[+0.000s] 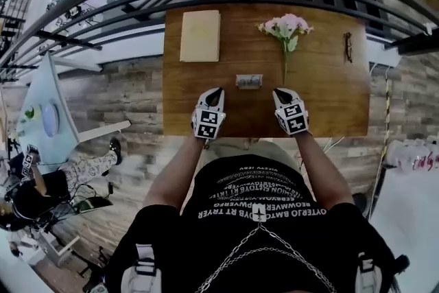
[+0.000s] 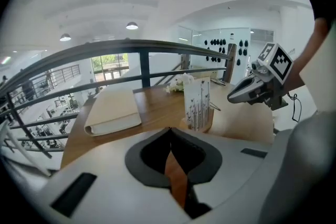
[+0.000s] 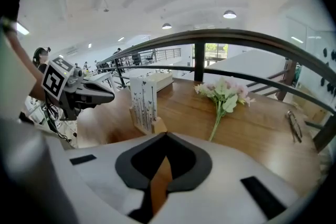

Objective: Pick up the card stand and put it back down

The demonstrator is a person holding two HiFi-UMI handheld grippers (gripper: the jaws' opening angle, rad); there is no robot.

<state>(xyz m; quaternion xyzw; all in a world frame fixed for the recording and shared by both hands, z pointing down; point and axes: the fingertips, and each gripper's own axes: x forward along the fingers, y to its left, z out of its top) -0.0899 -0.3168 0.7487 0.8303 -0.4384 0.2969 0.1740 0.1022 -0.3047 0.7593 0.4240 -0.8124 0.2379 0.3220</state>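
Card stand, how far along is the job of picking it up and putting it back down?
Done: cannot tell; the card stand stands upright on the table, either untouched or already returned. In hand: nothing; the left hand-held gripper and right hand-held gripper are both shut and empty, apart from it. Left: if untouched, grasp, lift, set down.
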